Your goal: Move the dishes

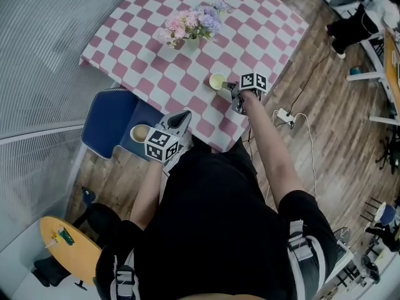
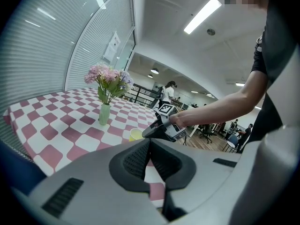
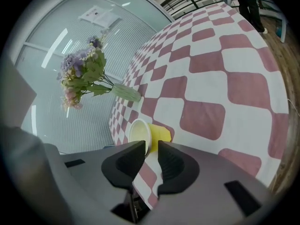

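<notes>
A small yellow cup stands upright on the pink-and-white checked table, near its front edge. My right gripper is right beside it. In the right gripper view the jaws of that gripper stand a little apart, with the cup's white rim just at their tips and no pad pressing on it. My left gripper is off the table's front corner, over a blue chair. In the left gripper view the tips of the left gripper meet with nothing between them. A cream cup sits on the chair seat beside it.
A green vase of pink and purple flowers stands mid-table, behind the yellow cup. A white power strip with its cable lies on the wooden floor to the right. A round yellow side table is at lower left. A glass wall runs along the left.
</notes>
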Demonstrator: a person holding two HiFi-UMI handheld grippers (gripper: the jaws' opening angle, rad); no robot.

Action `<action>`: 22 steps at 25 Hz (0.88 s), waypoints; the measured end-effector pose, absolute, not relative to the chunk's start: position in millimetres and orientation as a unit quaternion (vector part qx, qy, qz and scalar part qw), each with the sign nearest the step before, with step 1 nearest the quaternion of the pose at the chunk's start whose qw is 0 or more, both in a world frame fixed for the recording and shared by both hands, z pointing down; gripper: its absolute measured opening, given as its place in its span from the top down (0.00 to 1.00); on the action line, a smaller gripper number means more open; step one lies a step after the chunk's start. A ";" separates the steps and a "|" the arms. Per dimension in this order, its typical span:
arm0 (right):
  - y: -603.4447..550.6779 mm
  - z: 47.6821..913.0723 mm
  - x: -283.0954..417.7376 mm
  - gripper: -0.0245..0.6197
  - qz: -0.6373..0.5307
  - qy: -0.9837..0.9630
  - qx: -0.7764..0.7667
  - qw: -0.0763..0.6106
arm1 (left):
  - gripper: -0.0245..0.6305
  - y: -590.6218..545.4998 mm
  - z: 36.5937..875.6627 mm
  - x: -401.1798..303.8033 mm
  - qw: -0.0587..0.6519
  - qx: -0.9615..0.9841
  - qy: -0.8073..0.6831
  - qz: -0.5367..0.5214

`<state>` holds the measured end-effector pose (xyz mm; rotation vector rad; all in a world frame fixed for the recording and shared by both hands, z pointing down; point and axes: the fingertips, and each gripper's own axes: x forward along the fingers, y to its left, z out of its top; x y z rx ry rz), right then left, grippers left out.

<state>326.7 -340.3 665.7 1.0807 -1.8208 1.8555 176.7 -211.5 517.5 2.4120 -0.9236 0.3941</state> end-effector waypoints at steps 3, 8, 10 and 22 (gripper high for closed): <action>-341.3 667.2 326.5 0.77 0.650 -0.642 0.376 0.156 | 0.93 -213.2 516.6 179.5 0.261 0.891 -0.343 0.145; -346.5 664.8 326.6 0.66 0.662 -0.639 0.371 0.124 | 0.93 -214.1 515.3 179.8 0.259 0.890 -0.344 0.149; -346.7 665.5 328.7 0.64 0.654 -0.644 0.374 0.134 | 0.93 -214.7 515.2 178.0 0.258 0.889 -0.347 0.149; -326.2 605.7 352.6 0.49 0.611 -0.694 0.373 0.074 | 0.93 -205.2 512.0 177.4 0.262 0.885 -0.355 0.151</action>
